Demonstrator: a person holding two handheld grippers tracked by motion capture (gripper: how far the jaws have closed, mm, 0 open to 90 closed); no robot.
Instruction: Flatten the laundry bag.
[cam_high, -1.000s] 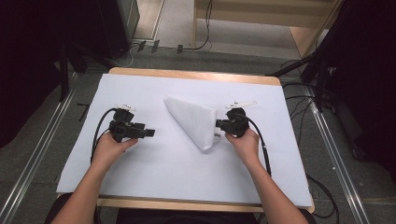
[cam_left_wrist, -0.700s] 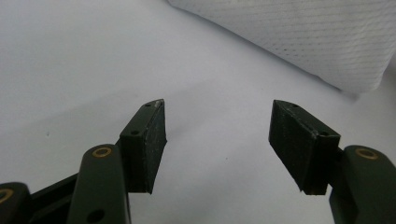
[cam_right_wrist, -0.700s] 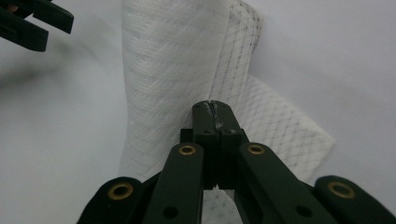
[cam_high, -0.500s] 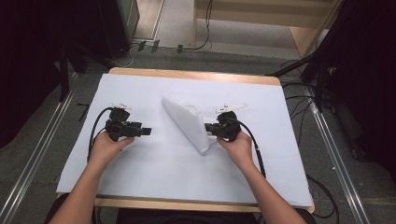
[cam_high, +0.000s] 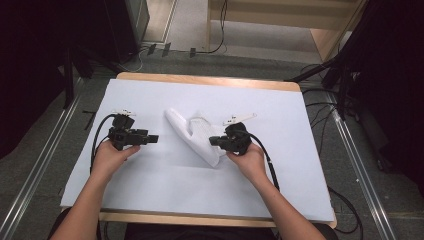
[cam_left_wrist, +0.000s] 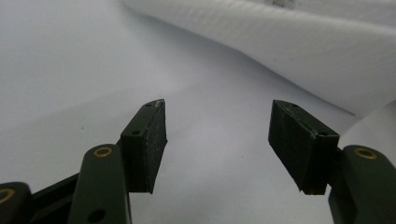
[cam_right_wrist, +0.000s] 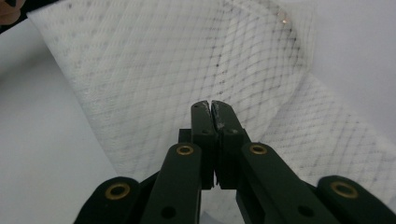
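Note:
A white mesh-patterned cloth (cam_high: 192, 134) lies folded into a narrow slanted strip in the middle of the white-covered table (cam_high: 300, 120). My right gripper (cam_high: 213, 141) is at the cloth's right lower edge, with its jaws pressed together on a fold of the cloth (cam_right_wrist: 163, 60). In the right gripper view the right gripper (cam_right_wrist: 211, 106) points across the cloth's raised layer. My left gripper (cam_high: 154, 138) rests on the sheet to the left of the cloth, apart from it. In the left gripper view the left gripper (cam_left_wrist: 218, 106) is open with nothing between its jaws, and the cloth (cam_left_wrist: 289, 42) lies just ahead.
The table's wooden rim (cam_high: 210, 80) shows at the far edge. Metal rails (cam_high: 45, 165) run along both sides on the floor, with cables (cam_high: 320, 105) to the right. Bare sheet lies in front of both hands.
My right gripper has moved left, carrying the cloth's edge over itself, so the cloth went from a wide triangle to a narrow strip. The left gripper shifted slightly.

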